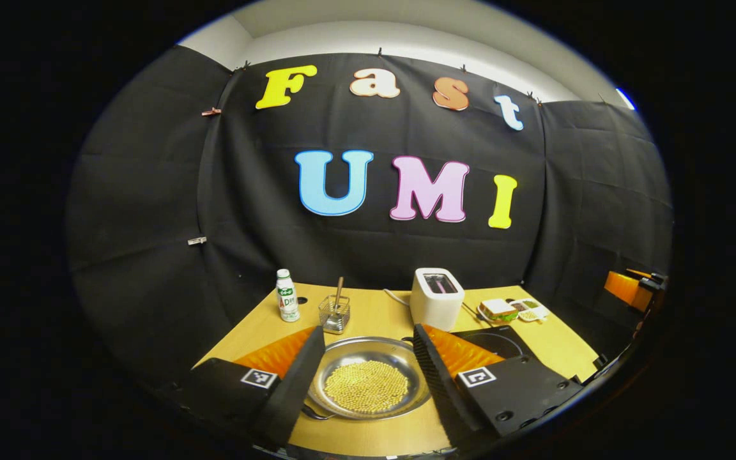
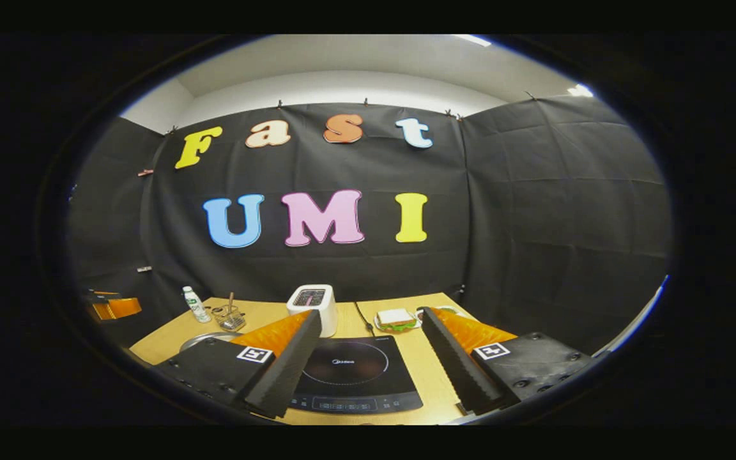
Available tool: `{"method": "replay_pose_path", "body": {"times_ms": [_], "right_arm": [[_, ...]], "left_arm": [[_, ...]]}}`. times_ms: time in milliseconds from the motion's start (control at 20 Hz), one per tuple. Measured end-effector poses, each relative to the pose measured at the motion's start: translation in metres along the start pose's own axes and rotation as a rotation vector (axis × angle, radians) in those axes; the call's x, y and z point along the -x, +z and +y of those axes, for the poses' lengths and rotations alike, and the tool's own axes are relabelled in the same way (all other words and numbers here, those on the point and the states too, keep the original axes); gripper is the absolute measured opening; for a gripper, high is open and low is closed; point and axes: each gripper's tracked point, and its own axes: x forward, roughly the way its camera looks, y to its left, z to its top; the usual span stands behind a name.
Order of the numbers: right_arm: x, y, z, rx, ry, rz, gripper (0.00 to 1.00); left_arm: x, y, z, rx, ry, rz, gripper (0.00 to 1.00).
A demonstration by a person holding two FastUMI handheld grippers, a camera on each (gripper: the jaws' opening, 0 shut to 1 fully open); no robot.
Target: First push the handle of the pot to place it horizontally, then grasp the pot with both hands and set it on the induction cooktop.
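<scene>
Right now the left claw (image 1: 368,377) is wide and holds nothing. The shiny round metal pot (image 1: 368,377) full of little yellow beads sits on the yellow wooden surface (image 1: 374,314), low at 6 o'clock in the left gripper view, seen between the two fingers but not touched. A bit of its handle (image 1: 314,414) pokes out near 7 o'clock. The right claw (image 2: 368,367) is wide too, with nothing in it. It looks at the flat black induction cooktop (image 2: 352,377) at 6 o'clock.

A hard push on the handle could tip the pot and spill the beads. A lift with uneven hands could do that too.

The left gripper view shows the beads. The right gripper view shows the cooktop's whole top and buttons, and just the pot's edge at 8 o'clock.
</scene>
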Motion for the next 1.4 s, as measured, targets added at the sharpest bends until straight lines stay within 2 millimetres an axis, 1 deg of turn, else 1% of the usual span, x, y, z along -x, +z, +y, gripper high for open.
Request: {"method": "replay_pose_path", "body": {"times_ms": [50,100,150,200,250,300,350,400,450,500,550,600,650,700,850,1050,1200,1300,1400], "right_arm": [[0.0,-0.001,0.001,0.002,0.0,0.003,0.98],[0.0,-0.002,0.001,0.005,0.001,0.007,0.98],[-0.001,-0.004,0.002,0.008,0.004,0.011,0.98],[-0.001,-0.005,0.004,0.012,0.007,0.015,0.99],[0.0,-0.007,0.005,0.018,0.01,0.018,0.99],[0.0,-0.009,0.006,0.027,0.013,0.022,0.98],[0.002,-0.012,0.007,0.036,0.018,0.027,0.98],[0.002,-0.013,0.008,0.043,0.022,0.032,0.98],[0.003,-0.016,0.008,0.047,0.025,0.036,0.98],[0.004,-0.017,0.008,0.047,0.026,0.04,0.99],[0.003,-0.018,0.009,0.044,0.027,0.046,0.99],[0.003,-0.019,0.011,0.041,0.029,0.05,0.99],[0.002,-0.021,0.012,0.038,0.032,0.056,0.99],[0.001,-0.022,0.014,0.036,0.034,0.059,0.98],[-0.001,-0.023,0.016,0.034,0.035,0.065,0.98],[-0.005,-0.035,0.016,0.027,0.029,0.1,0.98],[-0.007,-0.044,0.016,0.023,0.024,0.134,0.99],[-0.008,-0.05,0.016,0.026,0.02,0.156,0.99],[-0.01,-0.055,0.017,0.032,0.017,0.174,0.99]], "left_arm": [[-0.002,-0.005,0.006,-0.007,0.007,0.02,0.81],[-0.003,-0.012,0.01,-0.005,0.009,0.041,0.77],[-0.005,-0.017,0.014,0.005,0.005,0.063,0.67],[-0.007,-0.026,0.017,0.017,-0.002,0.092,0.63],[-0.007,-0.034,0.02,0.028,-0.014,0.125,0.54],[-0.008,-0.044,0.024,0.044,-0.025,0.157,0.51],[-0.007,-0.049,0.026,0.059,-0.035,0.179,0.43],[-0.008,-0.058,0.025,0.073,-0.057,0.206,0.41],[-0.006,-0.066,0.024,0.081,-0.078,0.233,0.31],[-0.007,-0.073,0.024,0.078,-0.09,0.256,0.15],[-0.009,-0.079,0.025,0.073,-0.103,0.278,0.14],[-0.01,-0.091,0.027,0.07,-0.111,0.305,0.12],[-0.01,-0.103,0.03,0.072,-0.116,0.334,0.07],[-0.01,-0.111,0.03,0.076,-0.126,0.356,0.05],[-0.012,-0.146,0.027,0.074,-0.155,0.427,0.05],[-0.019,-0.191,0.029,0.064,-0.193,0.538,0.05],[-0.025,-0.217,0.025,0.081,-0.227,0.612,0.05],[-0.026,-0.23,0.021,0.102,-0.252,0.652,0.05],[-0.034,-0.24,0.02,0.104,-0.269,0.683,0.05]]}}
